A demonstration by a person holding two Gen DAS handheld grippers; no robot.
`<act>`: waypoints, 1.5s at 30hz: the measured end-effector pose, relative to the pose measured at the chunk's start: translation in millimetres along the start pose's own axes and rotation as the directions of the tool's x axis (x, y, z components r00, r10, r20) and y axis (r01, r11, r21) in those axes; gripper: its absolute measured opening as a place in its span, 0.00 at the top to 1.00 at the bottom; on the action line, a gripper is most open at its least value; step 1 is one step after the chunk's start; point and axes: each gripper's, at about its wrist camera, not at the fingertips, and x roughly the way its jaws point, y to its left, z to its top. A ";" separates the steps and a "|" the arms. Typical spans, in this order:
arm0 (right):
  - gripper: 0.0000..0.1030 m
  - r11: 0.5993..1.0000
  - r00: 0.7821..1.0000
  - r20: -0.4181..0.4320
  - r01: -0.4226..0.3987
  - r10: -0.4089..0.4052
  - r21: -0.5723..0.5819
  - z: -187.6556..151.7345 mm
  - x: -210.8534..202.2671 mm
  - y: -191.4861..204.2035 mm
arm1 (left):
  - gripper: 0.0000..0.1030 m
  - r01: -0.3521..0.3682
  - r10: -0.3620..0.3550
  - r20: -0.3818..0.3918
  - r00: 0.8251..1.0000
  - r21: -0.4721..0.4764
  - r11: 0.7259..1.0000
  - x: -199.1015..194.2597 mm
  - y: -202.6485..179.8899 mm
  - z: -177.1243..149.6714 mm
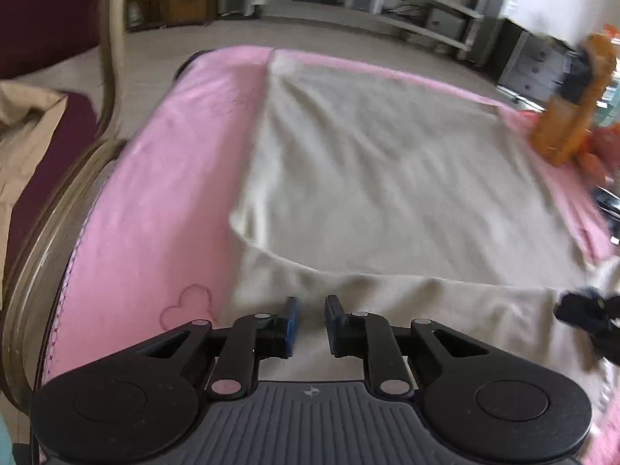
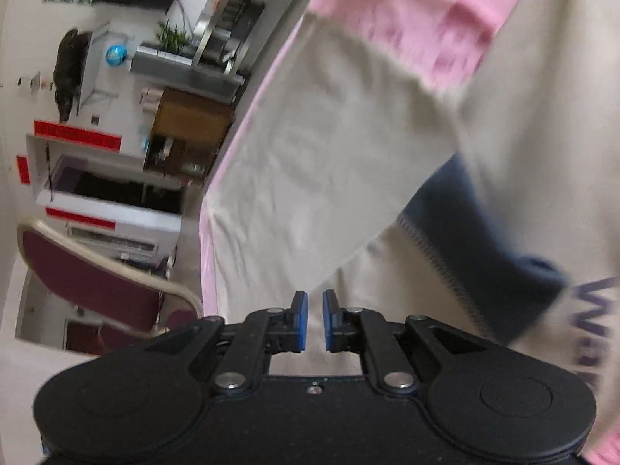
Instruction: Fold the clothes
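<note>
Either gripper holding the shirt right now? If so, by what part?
Neither. The left gripper and right gripper both show a bare gap between their pads, over the cream garment.

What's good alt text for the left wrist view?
A cream-coloured fabric garment lies spread over a pink fleece blanket, the left gripper low over its near edge, blue-padded jaws slightly apart with cloth showing between them. The right gripper enters at right, blurred; a wooden chair frame curves along the left.

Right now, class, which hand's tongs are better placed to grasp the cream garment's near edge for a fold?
Probably left. The left tongs sit squarely at the cream garment, its near fold just ahead. The right tongs view it tilted, toward a navy cuff.
</note>
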 end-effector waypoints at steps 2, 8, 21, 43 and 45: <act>0.91 0.999 0.998 0.038 0.046 -0.045 -0.007 3.4 4.9 -8.9 | 0.84 -0.009 0.010 0.017 1.000 -0.060 0.998 1.5 10.6 3.5; 1.00 0.973 0.947 0.301 0.041 -0.110 0.227 16.8 -39.3 -51.6 | 0.88 -0.134 0.148 0.046 0.988 -0.218 0.967 -5.3 38.3 5.0; 0.89 0.976 0.954 0.226 0.169 -0.197 0.138 -33.7 -134.1 -24.8 | 0.80 -0.029 0.031 0.024 0.999 -0.046 0.999 -96.4 31.3 -59.7; 0.89 0.729 0.924 0.171 0.375 -0.342 -0.572 -99.9 -18.3 60.1 | 0.72 -0.166 0.138 0.102 0.985 0.360 0.918 -56.4 -66.2 -91.9; 0.89 0.747 0.924 0.164 0.376 -0.345 -0.549 -99.0 -27.4 55.8 | 0.71 -0.169 0.152 0.074 0.986 0.340 0.925 -64.1 -54.7 -95.2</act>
